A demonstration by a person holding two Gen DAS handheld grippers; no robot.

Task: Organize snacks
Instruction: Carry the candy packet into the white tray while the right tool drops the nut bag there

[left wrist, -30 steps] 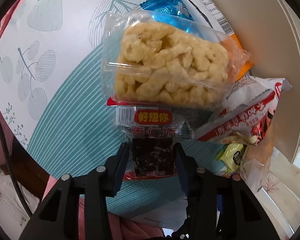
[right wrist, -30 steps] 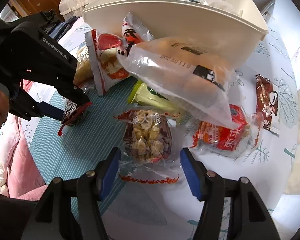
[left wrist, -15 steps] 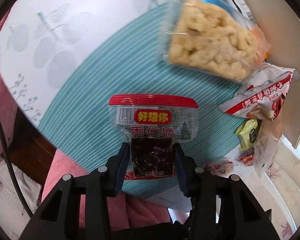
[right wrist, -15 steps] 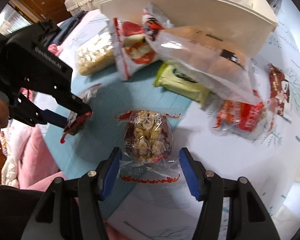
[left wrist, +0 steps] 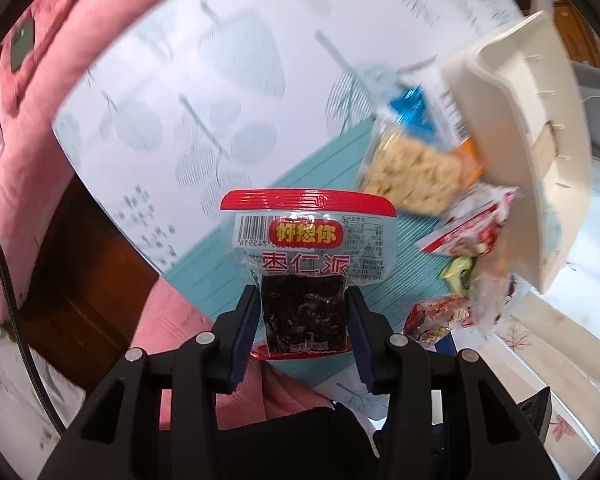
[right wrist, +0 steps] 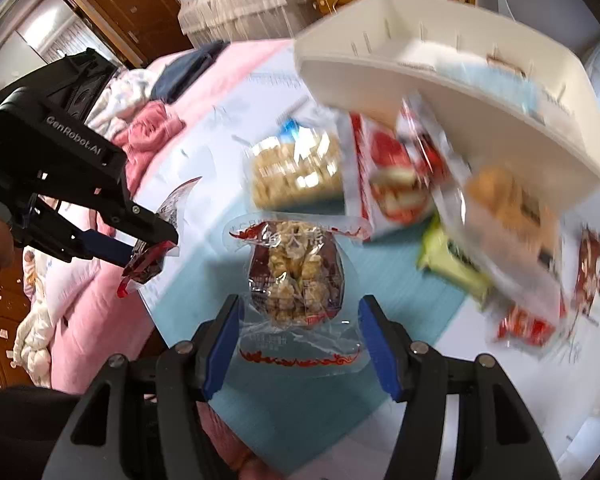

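Note:
My left gripper (left wrist: 303,314) is shut on a dark date snack pack (left wrist: 306,268) with a red top edge and holds it above the table; it also shows in the right wrist view (right wrist: 150,258). My right gripper (right wrist: 300,334) is shut on the clear wrapper of a walnut snack pack (right wrist: 296,276) and holds it above the teal mat (right wrist: 400,300). A white basket (right wrist: 460,80) stands behind the snack pile; it also shows in the left wrist view (left wrist: 532,120).
On the table lie a puffed rice bar (right wrist: 296,172), a red and white pack (right wrist: 392,184), a bread bag (right wrist: 508,216), a green pack (right wrist: 452,264) and small red packs (right wrist: 524,324). Pink bedding (left wrist: 16,128) lies left of the table.
Both grippers have lifted and pulled back from the pile with their packs. The basket and snacks now look smaller and farther away.

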